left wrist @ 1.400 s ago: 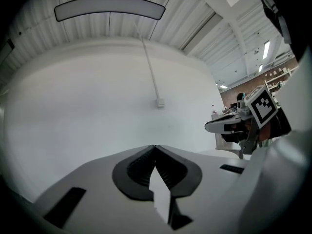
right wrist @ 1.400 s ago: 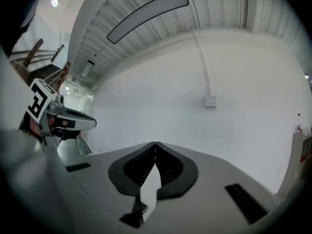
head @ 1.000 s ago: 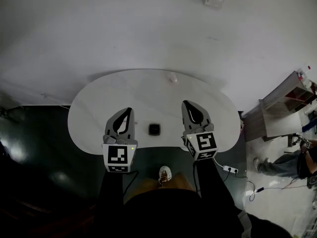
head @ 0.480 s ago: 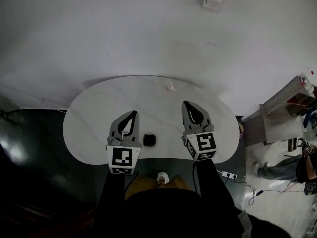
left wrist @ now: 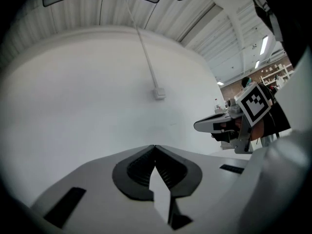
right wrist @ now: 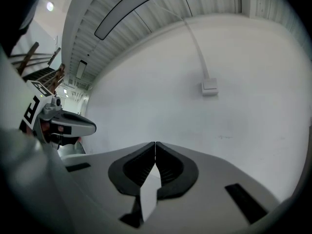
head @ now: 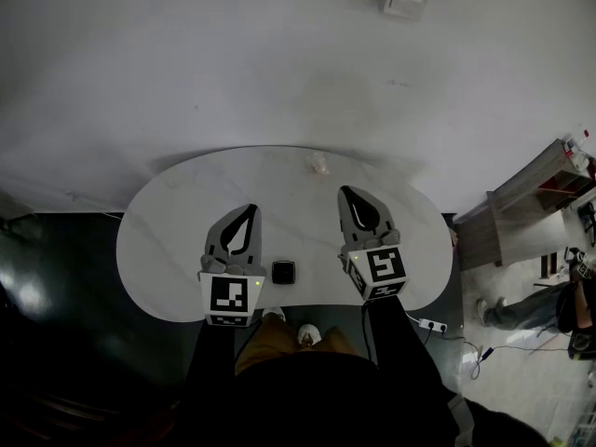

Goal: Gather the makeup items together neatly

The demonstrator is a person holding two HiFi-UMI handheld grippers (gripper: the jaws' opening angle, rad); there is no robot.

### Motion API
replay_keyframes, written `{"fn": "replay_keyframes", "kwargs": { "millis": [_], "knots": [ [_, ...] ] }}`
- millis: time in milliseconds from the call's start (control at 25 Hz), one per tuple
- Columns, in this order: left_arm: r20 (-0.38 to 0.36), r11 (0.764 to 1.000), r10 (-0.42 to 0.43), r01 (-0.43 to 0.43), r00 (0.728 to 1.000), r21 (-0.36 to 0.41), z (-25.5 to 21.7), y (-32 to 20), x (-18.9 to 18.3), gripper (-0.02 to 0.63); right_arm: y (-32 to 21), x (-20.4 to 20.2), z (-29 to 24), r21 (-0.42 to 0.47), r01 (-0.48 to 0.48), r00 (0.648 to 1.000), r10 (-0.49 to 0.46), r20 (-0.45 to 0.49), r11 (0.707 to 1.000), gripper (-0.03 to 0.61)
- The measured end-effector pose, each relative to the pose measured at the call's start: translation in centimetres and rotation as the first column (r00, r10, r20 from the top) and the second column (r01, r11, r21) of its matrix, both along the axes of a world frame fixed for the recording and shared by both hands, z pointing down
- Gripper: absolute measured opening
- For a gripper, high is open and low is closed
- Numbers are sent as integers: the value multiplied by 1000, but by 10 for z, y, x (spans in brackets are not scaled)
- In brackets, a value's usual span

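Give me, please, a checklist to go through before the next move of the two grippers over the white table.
1. Left gripper empty: ok, its jaws are together with nothing between them.
2. Right gripper empty: ok, its jaws are together with nothing between them.
3. Jaws open for a pick: not ok, both are shut.
4. Black square item in view: ok, it lies on the table near the front edge, between the grippers.
5. Items gathered: not ok, the small pale item lies apart, near the far edge.
6. What the small pale item is: cannot tell, too small.
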State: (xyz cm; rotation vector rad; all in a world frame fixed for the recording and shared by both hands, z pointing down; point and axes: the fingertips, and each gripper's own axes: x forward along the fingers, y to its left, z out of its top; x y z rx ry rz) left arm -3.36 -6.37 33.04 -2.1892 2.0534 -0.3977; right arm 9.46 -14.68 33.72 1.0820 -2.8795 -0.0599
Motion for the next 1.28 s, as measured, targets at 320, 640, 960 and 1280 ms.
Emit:
{"fn": "replay_keyframes", "kwargs": {
  "millis": [320,640,960,1280],
  "knots": [
    [16,998,54,-53,998,-35,6,-38,-30,14,-33,-27,9,-35,-68,998,67,-20,997,26],
    [-33,991,127,-128,991,-39,7,-65,-49,14,-54,-52,25,-42,-121,991,119,-61,992,26],
    [-97,980,198,-199,975,6,12,-72,-51,14,-83,-69,53,-6,-165,971,161,-179,986,34],
    [-52,971,238,-237,970,19,8,-74,-50,14,-114,-79,95,-77,-134,957,109,-270,988,151]
  ]
}}
